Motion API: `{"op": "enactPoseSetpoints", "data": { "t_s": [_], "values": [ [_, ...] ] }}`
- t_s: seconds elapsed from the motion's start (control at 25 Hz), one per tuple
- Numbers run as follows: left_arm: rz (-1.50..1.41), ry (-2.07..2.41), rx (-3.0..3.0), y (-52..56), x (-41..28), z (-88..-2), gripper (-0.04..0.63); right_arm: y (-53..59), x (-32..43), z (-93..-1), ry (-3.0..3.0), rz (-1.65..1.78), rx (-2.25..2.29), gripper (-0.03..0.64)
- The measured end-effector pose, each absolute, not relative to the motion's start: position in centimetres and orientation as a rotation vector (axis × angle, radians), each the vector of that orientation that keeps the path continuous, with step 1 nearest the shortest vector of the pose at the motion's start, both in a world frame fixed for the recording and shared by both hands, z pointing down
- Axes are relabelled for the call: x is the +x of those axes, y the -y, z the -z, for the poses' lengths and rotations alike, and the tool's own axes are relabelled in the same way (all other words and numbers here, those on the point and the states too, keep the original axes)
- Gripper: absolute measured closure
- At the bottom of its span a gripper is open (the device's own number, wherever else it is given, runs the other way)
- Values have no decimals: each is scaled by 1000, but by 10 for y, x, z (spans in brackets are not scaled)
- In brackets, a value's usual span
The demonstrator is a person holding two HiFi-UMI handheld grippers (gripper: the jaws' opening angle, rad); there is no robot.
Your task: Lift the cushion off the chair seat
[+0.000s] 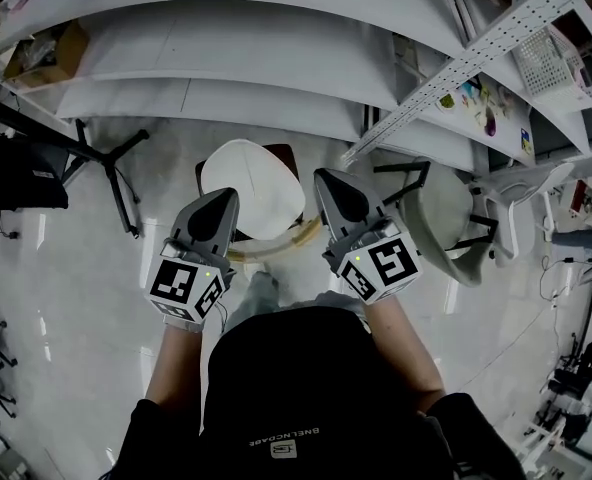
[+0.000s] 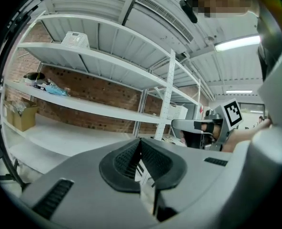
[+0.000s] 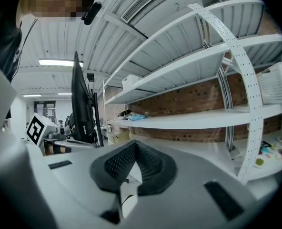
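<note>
While I look down on a pale, glossy floor (image 1: 86,298), long white shelving (image 1: 226,48) against a brick wall (image 2: 84,87) fills the 12 o'clock side. I count two chairs: one chair (image 1: 276,240) at centre, carrying the single round white cushion (image 1: 251,183) on its seat, and a grey office chair (image 1: 446,230) at 3 o'clock. One black tripod stand (image 1: 106,158) is at 10 o'clock. Of my two tools, left gripper (image 1: 226,198) and right gripper (image 1: 326,176), each has its jaws pressed together on nothing, with the cushion between their tips.
</note>
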State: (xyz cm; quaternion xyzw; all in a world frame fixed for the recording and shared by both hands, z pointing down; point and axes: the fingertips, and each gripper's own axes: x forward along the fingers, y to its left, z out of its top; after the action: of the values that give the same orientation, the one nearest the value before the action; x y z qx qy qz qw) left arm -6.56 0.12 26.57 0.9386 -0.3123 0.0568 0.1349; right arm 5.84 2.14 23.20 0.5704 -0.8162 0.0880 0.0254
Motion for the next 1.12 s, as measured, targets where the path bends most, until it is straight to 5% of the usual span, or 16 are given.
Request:
{"op": "enactPoseSetpoints", "data": {
  "t_s": [1.12],
  "values": [
    [-288,1009,2537,57,-147,-351,583,37,0,-288,2474,-401,1544,607]
  ]
}}
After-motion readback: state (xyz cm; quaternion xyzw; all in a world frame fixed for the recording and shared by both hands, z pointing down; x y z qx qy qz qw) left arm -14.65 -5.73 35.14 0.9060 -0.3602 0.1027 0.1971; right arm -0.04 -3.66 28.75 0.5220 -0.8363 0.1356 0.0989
